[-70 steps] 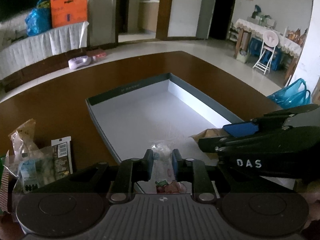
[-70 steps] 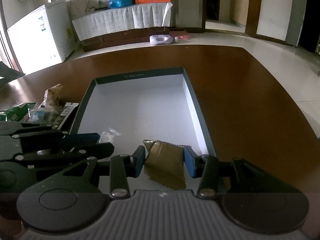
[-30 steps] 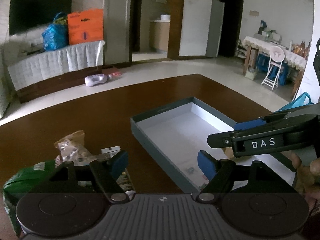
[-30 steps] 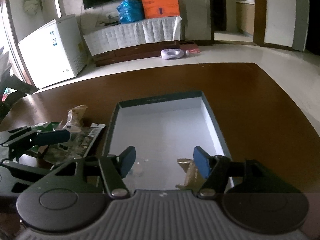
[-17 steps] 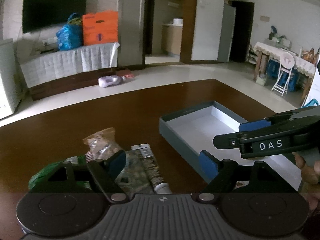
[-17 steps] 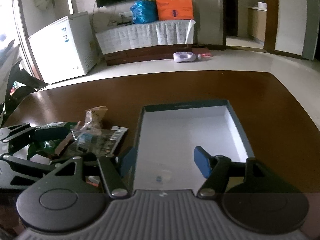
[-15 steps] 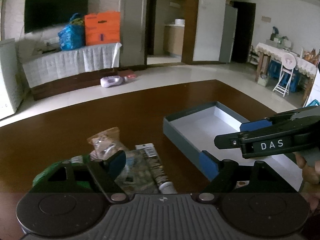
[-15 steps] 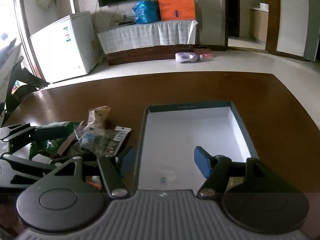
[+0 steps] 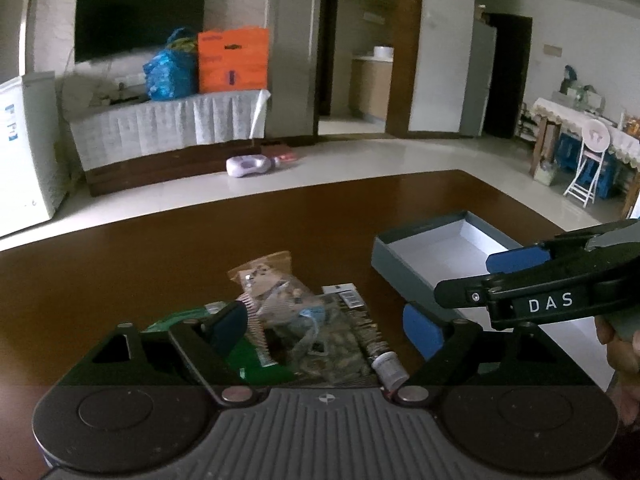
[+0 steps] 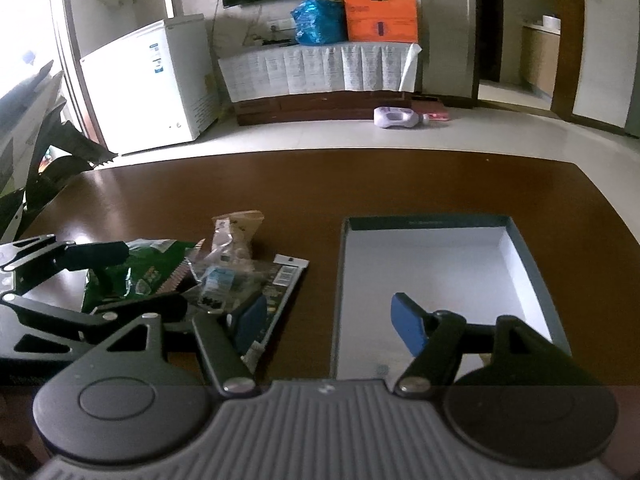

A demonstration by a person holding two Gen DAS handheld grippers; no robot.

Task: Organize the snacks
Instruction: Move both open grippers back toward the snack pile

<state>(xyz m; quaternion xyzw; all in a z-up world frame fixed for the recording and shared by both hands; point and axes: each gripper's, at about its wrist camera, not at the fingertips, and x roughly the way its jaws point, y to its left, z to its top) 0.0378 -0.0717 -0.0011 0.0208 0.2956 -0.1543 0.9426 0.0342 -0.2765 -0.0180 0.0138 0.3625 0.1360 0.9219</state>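
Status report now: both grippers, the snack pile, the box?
Left gripper and right gripper open, jaws just widened, nothing between. Snack pile on table, left of box. Nothing in the way.

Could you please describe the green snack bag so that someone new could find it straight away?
On the brown table, left of the grey box, lies a pile of snacks. The green snack bag is at the pile's left edge, the only solid green packet, beside clear and tan wrappers.
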